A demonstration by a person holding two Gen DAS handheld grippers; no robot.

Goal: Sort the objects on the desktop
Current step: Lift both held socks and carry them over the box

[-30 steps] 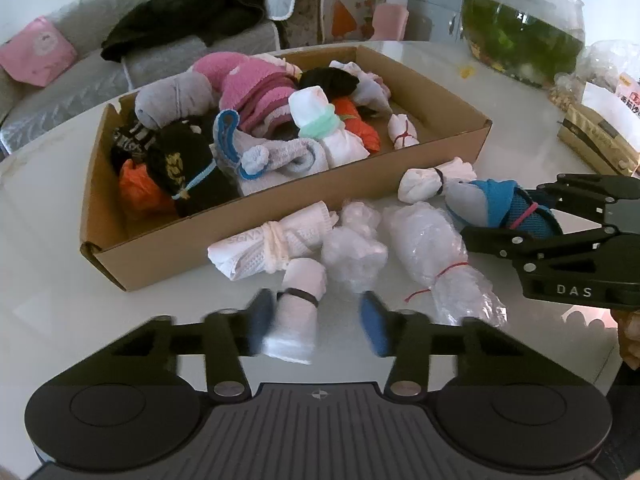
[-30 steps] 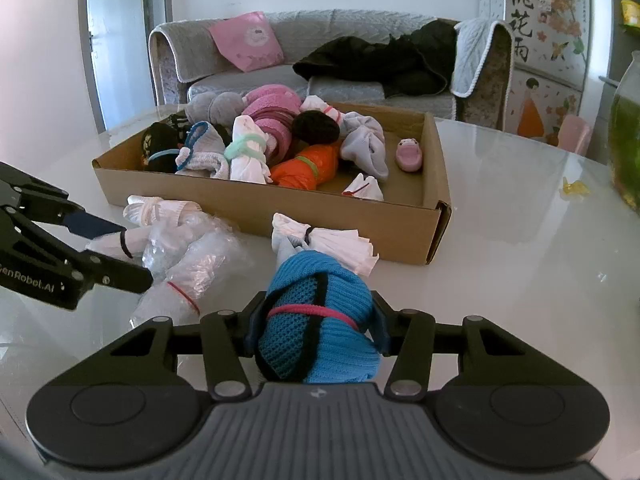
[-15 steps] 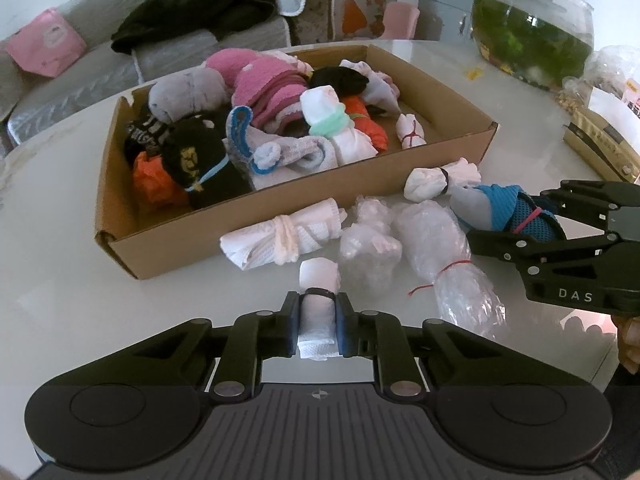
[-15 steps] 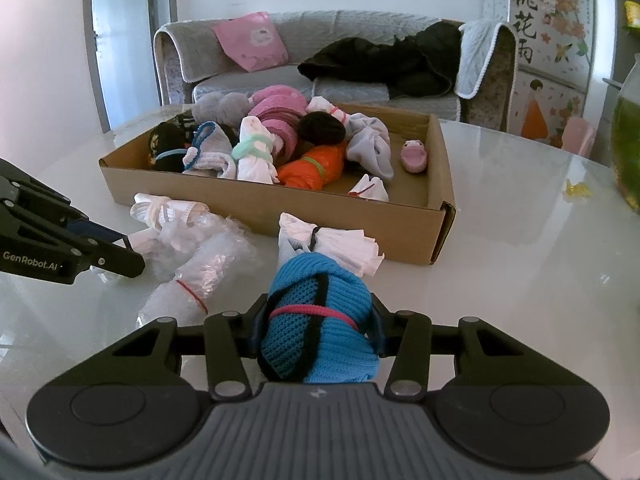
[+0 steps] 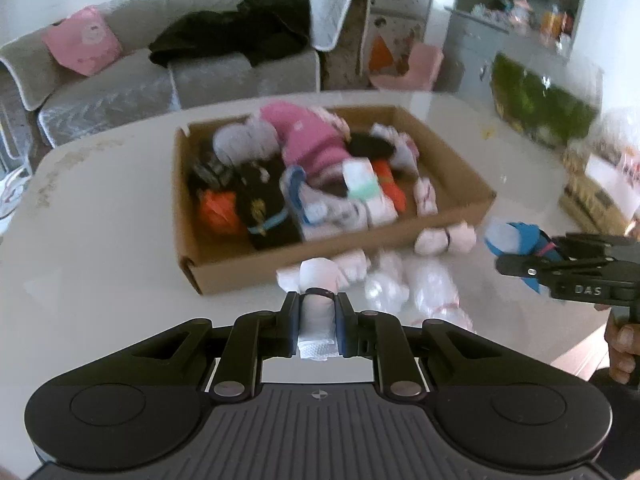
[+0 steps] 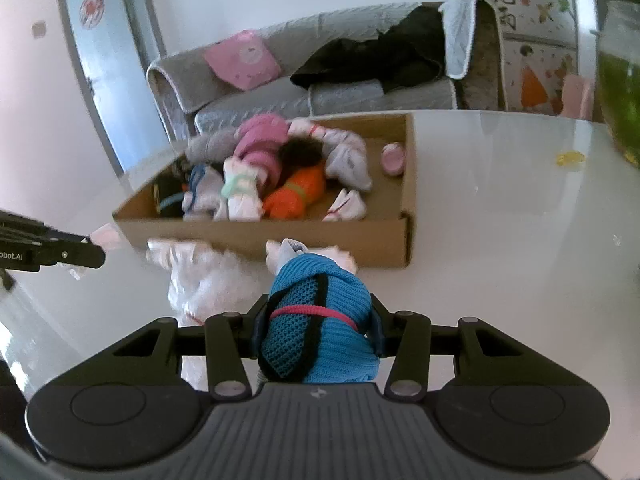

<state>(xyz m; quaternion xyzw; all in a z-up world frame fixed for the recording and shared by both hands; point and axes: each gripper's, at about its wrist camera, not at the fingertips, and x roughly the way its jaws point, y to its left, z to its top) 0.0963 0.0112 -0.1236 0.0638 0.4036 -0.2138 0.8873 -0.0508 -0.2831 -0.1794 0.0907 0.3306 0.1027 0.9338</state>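
Observation:
My left gripper (image 5: pixel 318 322) is shut on a small white sock roll (image 5: pixel 318 312) with a black band, lifted off the white table. My right gripper (image 6: pixel 318 326) is shut on a blue knitted sock bundle (image 6: pixel 320 320) tied with a red band, also held above the table; that gripper and its blue bundle (image 5: pixel 520 240) show at the right of the left wrist view. Ahead stands an open cardboard box (image 5: pixel 320 252) filled with several rolled socks, pink, orange, black and white. More white rolls and clear plastic-wrapped bundles (image 5: pixel 428 288) lie on the table before the box.
A glass fish bowl (image 5: pixel 544 108) with green plants stands at the table's far right, with packets (image 5: pixel 596 200) beside it. A grey sofa (image 6: pixel 320 68) with a pink cushion and dark clothing is behind the table. A person's hand (image 5: pixel 622 344) grips the right tool.
My left gripper closed on the white sock roll and lifted it off the table. My right gripper rose with the blue bundle, and both views now look higher toward the box.

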